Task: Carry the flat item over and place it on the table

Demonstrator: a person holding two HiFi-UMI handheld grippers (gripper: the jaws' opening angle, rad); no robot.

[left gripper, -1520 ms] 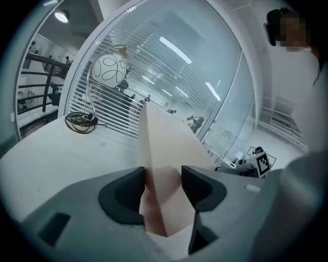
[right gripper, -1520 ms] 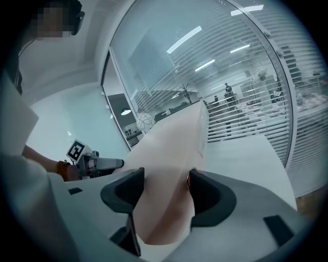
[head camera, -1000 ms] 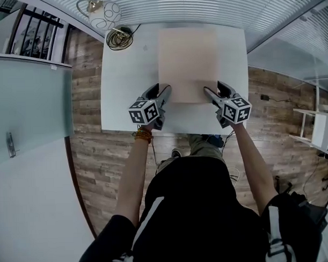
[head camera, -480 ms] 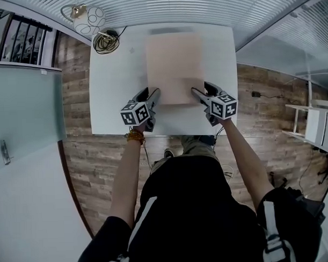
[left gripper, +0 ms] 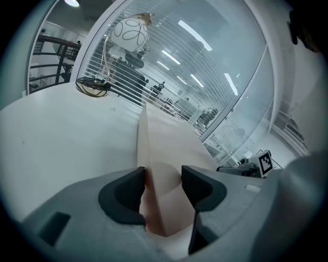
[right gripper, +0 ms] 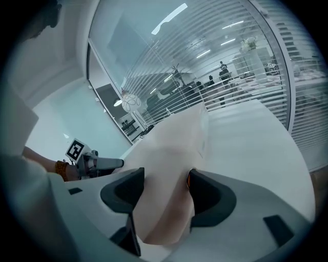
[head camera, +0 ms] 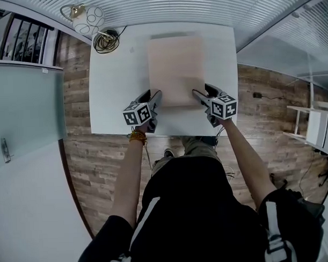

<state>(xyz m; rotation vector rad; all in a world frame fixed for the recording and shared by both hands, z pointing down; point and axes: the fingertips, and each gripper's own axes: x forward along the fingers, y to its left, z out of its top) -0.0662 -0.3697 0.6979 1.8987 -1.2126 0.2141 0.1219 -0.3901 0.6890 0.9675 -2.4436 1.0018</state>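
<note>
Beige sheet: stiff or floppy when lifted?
Probably fairly stiff: the beige sheet looks flat though held only at its near corners by the left gripper and right gripper. Likely light, being thin. It bows slightly at the right jaws, so some flex.

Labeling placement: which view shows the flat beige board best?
Head view: the whole beige board shows, over the white table. Left and right gripper views show only its near corners, clamped between their jaws.

Head view overhead; two low close views, apparently sharing the table [head camera: 117, 86].
</note>
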